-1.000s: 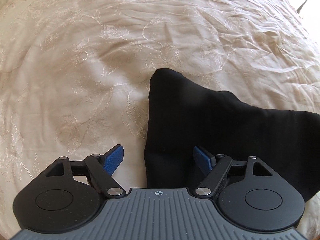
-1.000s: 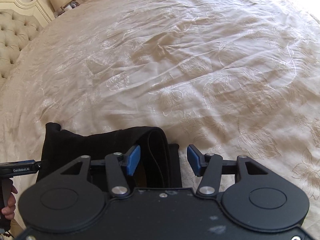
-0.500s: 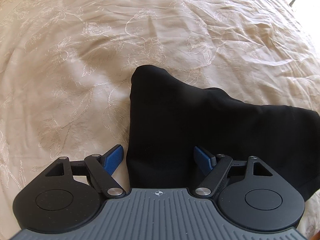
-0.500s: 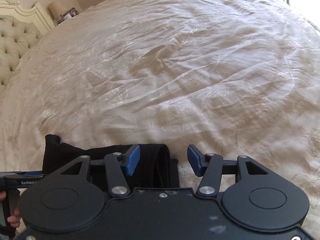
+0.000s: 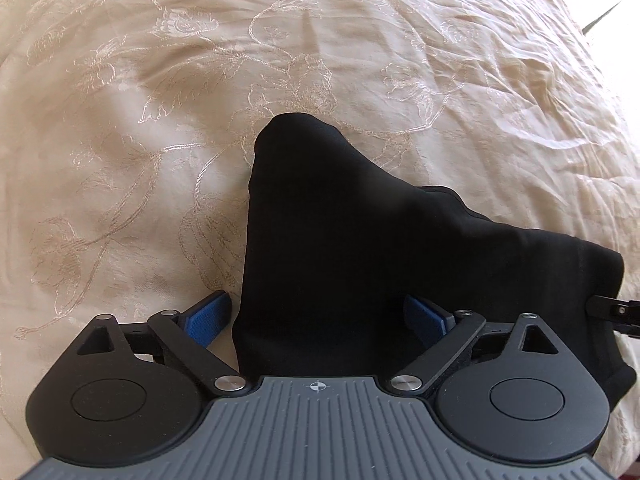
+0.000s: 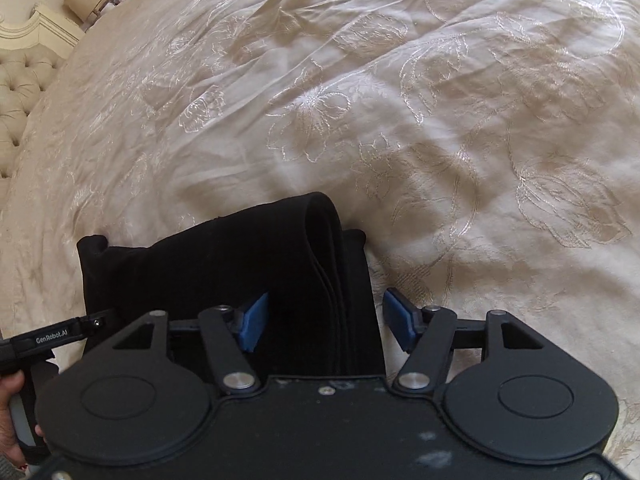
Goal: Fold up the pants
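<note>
The black pants [image 5: 360,248] lie in a folded bundle on the cream bedspread [image 5: 160,120], at the near edge of the bed, and both tools are right over them. Compared with a second ago, both cameras have come in closer and lower: the bundle looks bigger now, and in the left view it sits more between the blue pads than it did. The left gripper [image 5: 324,316] has its fingers spread wide, one pad on the bedspread just left of the cloth and the other over the cloth, so it holds nothing. The right gripper [image 6: 326,316] also has its fingers wide apart, with the stacked edges of the pants lying between them, not pinched. From the right view you can see the layers piled on each other near the right end of the bundle, and the person's hand [image 6: 12,412] on the other tool at the far left. I think the pants are already folded at least once, and the tools are getting ready to grab the near edge for one more fold.
</note>
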### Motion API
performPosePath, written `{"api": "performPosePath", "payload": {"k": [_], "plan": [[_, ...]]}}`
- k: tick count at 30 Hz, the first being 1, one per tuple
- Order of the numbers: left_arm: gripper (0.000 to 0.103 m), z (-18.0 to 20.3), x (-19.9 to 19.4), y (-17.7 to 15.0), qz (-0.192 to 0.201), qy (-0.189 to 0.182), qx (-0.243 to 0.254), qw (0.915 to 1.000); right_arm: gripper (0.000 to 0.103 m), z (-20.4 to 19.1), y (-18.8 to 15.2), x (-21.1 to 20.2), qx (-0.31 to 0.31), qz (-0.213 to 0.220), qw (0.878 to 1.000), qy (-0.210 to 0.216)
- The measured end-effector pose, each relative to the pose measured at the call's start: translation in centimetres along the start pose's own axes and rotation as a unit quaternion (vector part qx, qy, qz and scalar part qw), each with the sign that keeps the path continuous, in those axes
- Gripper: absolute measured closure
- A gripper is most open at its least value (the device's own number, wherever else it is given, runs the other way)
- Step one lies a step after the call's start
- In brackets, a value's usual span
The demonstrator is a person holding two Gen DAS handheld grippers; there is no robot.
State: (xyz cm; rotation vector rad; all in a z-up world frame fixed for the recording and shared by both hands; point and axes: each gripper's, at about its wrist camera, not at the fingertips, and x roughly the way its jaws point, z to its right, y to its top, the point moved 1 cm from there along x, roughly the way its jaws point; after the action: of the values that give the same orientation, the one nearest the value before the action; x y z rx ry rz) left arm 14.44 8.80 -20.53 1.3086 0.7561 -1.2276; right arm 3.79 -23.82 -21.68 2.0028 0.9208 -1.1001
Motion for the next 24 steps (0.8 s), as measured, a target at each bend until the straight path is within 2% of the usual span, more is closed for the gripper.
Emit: {"api": "performPosePath", "payload": {"k": [4, 7, 8, 9, 11, 12, 14, 18, 24], "plan": [[0.009, 0.0, -0.1, 0.0, -0.001, -0.002, -0.008, 1.0000, 0.029, 0.7, 0.3, 0.4, 0.027, -0.006, 0.999, 0.021], [0.024, 0.1, -0.6, -0.1, 0.008, -0.009, -0.011, 0.9999, 0.029, 0.4, 0.5, 0.5, 0.021, -0.019, 0.999, 0.027], [0.037, 0.3, -0.9, -0.2, 0.012, -0.004, -0.010, 0.9999, 0.035, 0.2, 0.6, 0.5, 0.014, -0.019, 0.999, 0.029], [0.046, 0.5, -1.2, -0.2, 0.017, -0.002, -0.011, 0.9998, 0.048, -0.2, 0.6, 0.4, 0.004, -0.017, 0.999, 0.032], [0.069, 1.2, -2.0, -0.4, 0.028, 0.014, -0.013, 0.9994, 0.066, -1.0, 0.4, -0.4, -0.014, -0.008, 0.999, 0.028], [0.075, 1.6, -2.6, -0.5, 0.036, 0.028, -0.010, 0.9989, 0.073, -1.6, 0.3, -0.8, -0.025, -0.001, 0.999, 0.022], [0.083, 2.4, -3.6, -0.8, 0.052, 0.047, -0.008, 0.9976, 0.079, -2.8, 0.0, -2.1, -0.049, 0.014, 0.999, 0.008], [0.087, 2.3, -5.4, -1.1, 0.075, 0.052, -0.026, 0.9955, 0.081, -5.4, -0.1, -4.2, -0.090, 0.045, 0.995, 0.000], [0.089, 0.4, -8.5, -0.8, 0.113, 0.064, -0.021, 0.9912, 0.082, -11.3, 0.8, -5.8, -0.158, 0.070, 0.985, 0.027]]}}
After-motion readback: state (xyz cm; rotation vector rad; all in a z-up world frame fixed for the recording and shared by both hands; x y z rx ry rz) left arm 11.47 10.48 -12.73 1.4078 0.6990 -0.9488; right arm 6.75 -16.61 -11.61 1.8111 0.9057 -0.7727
